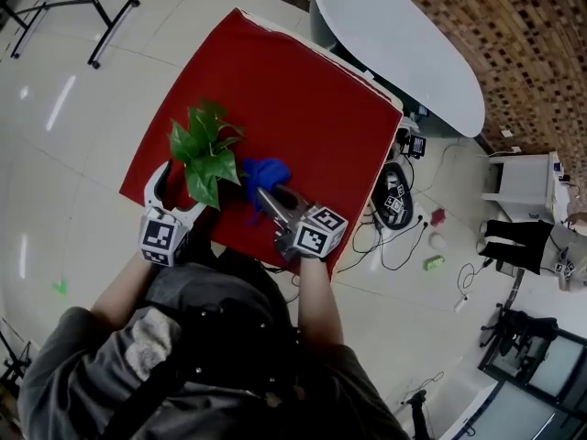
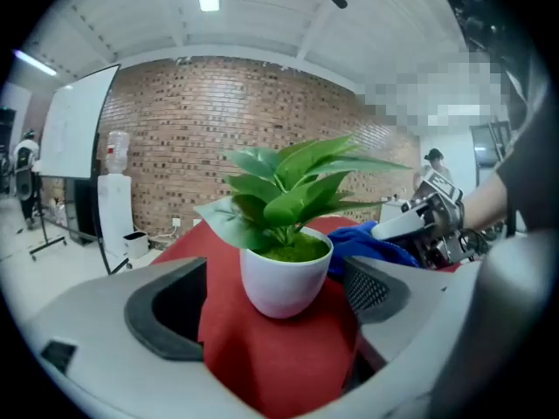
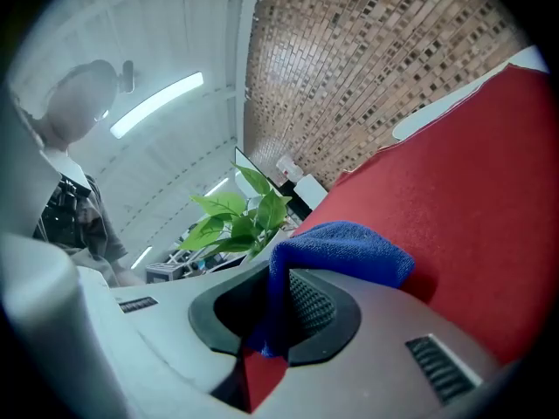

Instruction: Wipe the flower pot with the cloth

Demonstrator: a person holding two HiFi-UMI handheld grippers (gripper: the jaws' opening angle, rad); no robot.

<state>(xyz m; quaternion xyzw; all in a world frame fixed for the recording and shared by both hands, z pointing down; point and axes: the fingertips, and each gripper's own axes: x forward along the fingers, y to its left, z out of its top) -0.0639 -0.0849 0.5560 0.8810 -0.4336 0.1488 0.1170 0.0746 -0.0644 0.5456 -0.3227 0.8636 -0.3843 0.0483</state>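
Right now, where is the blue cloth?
In the head view, the blue cloth sits pinched in the right gripper, just right of the flower pot.

One flower pot, one cloth, two grippers — left gripper, right gripper

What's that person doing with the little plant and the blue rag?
A person is getting set to wipe a small white flower pot holding a leafy green plant, on a red table cover. The left gripper has its jaws open on either side of the pot. The right gripper has its jaws shut on a soft blue cloth, right beside the pot.
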